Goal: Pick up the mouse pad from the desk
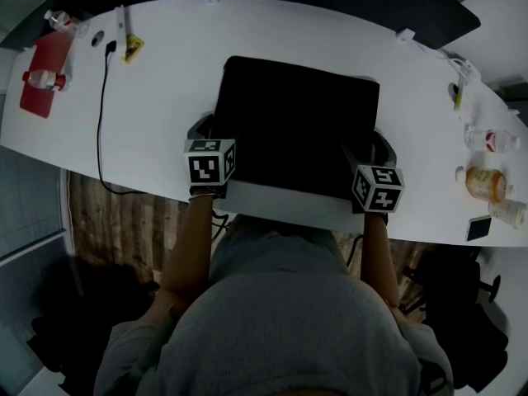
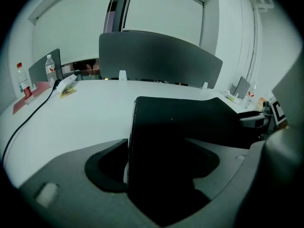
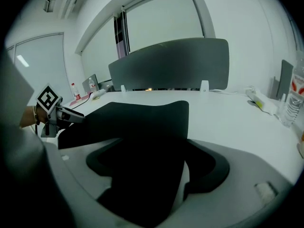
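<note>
- Mouse pad (image 1: 297, 122): black, centre of frame, flat on the white surface (image 1: 165, 81).
- Left gripper (image 2: 156, 172), right gripper (image 3: 152, 170): jaws spread wide around the pad's near corners, seemingly not pinching.
- Step: grasp pending; next, close both and lift.

A long, curved white surface (image 1: 165, 97) carries a black mouse pad (image 1: 297, 126) at the middle of its near edge. Toward the left end lie a red mat (image 1: 37, 93), a yellow packet (image 1: 132, 48) and a black cable (image 1: 103, 114) that trails over the near edge. An orange bottle (image 1: 485, 184) lies at the right end.
</note>
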Demonstrator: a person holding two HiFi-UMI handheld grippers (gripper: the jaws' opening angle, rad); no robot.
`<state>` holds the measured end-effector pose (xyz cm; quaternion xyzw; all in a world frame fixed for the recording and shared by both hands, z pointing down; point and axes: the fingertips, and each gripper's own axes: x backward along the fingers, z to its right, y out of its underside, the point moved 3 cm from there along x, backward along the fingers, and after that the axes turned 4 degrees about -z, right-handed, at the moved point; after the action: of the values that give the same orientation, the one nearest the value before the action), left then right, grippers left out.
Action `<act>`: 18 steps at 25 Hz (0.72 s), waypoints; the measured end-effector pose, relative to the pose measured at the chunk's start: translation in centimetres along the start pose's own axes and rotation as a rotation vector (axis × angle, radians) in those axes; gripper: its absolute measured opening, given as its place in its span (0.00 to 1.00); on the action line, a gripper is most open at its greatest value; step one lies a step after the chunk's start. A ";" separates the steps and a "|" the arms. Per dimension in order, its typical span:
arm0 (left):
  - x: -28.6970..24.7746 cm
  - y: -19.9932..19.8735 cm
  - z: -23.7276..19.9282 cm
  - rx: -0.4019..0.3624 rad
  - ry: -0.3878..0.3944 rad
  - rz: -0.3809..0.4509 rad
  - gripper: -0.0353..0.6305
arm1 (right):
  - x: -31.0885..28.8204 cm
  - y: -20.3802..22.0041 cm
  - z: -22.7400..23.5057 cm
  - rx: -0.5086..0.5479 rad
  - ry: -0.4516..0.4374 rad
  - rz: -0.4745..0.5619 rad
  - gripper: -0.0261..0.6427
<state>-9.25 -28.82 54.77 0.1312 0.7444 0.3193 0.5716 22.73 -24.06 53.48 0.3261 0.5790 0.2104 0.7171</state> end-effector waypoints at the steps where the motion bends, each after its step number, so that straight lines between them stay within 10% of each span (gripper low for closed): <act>1: 0.1 0.0 0.0 0.000 -0.007 0.006 0.56 | 0.0 0.0 0.0 0.001 -0.001 0.000 0.60; 18: 0.2 -0.2 0.3 0.035 0.003 0.016 0.36 | 0.0 0.0 -0.4 0.015 -0.009 -0.003 0.61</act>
<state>-9.06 -28.75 54.46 0.1465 0.7497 0.3110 0.5655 22.35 -23.99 53.44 0.3314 0.5778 0.2034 0.7175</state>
